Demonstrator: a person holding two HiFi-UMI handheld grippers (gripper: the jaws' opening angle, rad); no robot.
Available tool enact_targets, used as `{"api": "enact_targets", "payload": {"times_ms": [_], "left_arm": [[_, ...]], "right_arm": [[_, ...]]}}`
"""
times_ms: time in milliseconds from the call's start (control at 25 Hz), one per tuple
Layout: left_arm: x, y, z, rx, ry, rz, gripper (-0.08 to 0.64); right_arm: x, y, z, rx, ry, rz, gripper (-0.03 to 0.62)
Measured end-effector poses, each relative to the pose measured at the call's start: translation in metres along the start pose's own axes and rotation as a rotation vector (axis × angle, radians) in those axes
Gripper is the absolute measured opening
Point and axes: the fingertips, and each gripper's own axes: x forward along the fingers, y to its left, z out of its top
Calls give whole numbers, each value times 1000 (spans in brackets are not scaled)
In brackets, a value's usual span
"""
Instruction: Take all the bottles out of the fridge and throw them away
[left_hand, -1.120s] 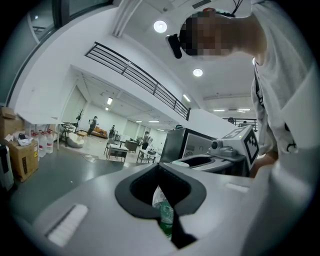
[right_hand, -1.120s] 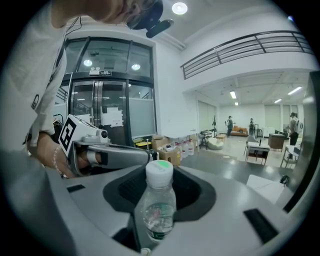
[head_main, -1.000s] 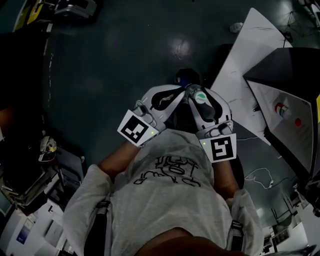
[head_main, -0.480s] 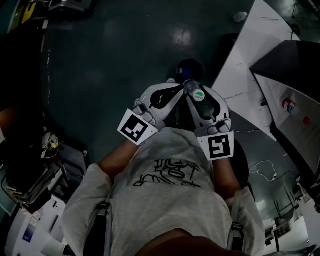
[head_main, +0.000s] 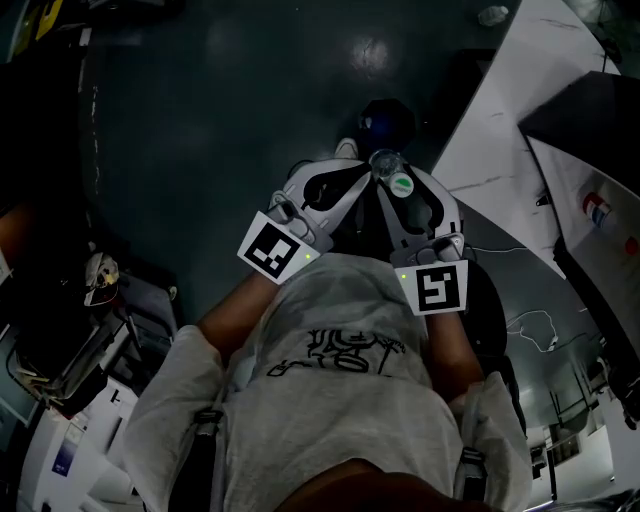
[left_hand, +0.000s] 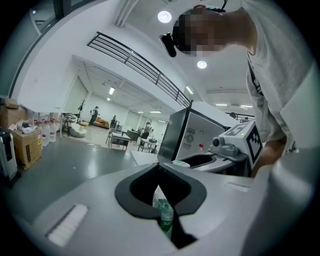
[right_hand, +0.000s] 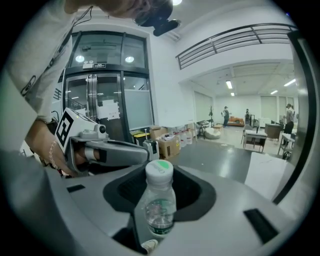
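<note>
**Both grippers carry a bottle, held close in front of the chest**

The right gripper (right_hand: 160, 200) is clamped on a clear plastic bottle with a white, green-marked cap (right_hand: 160, 209). The bottle stands upright between the jaws, with its neck and cap above the dark pads. A second pale cap shows below it at the bottom of the right gripper view, too cut off to identify.

The left gripper (left_hand: 162, 207) has its jaws nearly together and pinches a crumpled clear plastic bottle with a green label (left_hand: 164, 219) in the narrow slot between them.

In the head view the two grippers sit side by side against the person's grey printed T-shirt (head_main: 340, 360). Their tips almost meet and their square-marker cubes face up.

Just beyond the tips, a dark blue round thing (head_main: 386, 118) sits on the dark grey floor (head_main: 220, 120); I cannot tell what it is. To the right lies a white marbled worktop (head_main: 500, 130). Past it stands a dark box-shaped fridge with a white inside (head_main: 575, 110), where a small bottle with a red-and-blue label (head_main: 596, 210) remains.
</note>
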Motion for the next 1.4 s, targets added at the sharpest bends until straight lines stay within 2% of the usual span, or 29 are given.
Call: {"api": "enact_targets", "payload": {"times_ms": [720,1400], "left_arm": [[1,19,-70,-21,61,35,6],[10,55,-145,-50,95,83,6]], "right_arm": [[27,7,-65,19,59,6,160],[62,9,-147,26,87,4,160]]}}
